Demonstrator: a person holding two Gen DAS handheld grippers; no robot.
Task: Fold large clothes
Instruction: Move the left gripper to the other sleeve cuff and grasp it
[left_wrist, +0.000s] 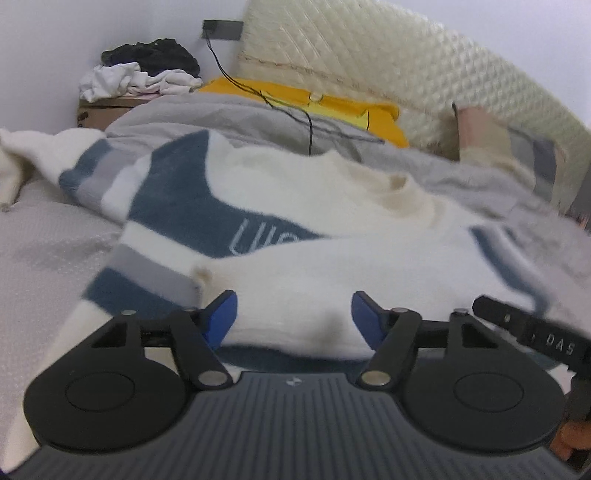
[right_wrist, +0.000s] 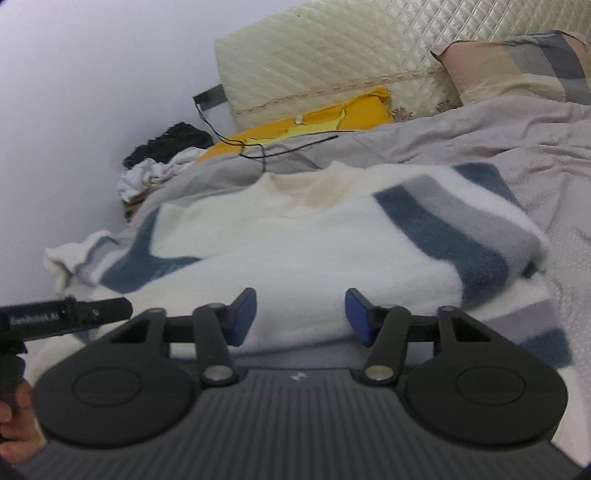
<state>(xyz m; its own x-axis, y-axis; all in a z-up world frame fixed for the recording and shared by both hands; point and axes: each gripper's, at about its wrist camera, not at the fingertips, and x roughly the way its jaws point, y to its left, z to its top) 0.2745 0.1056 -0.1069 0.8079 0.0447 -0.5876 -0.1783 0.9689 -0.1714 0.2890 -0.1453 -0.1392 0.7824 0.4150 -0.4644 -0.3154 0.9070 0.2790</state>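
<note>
A white sweater (left_wrist: 303, 206) with blue and grey stripes lies on the bed, collar away from me. It also shows in the right wrist view (right_wrist: 295, 236). A sleeve is folded across its front, and its left sleeve trails off to the left. My left gripper (left_wrist: 293, 314) is open, its blue pads on either side of a thick white fold of the sweater near the hem. My right gripper (right_wrist: 301, 314) is open too, its pads astride the white fold further right. Neither gripper pinches the fabric. The other gripper's black body (right_wrist: 66, 317) shows at the left edge.
A grey blanket (right_wrist: 461, 136) lies behind the sweater. A yellow garment (left_wrist: 332, 107) with a black cable (left_wrist: 291, 110) over it lies by the quilted headboard (left_wrist: 369, 55). A patchwork pillow (right_wrist: 517, 62) sits at the right. A pile of black and white clothes (left_wrist: 144, 70) sits on a box at the left.
</note>
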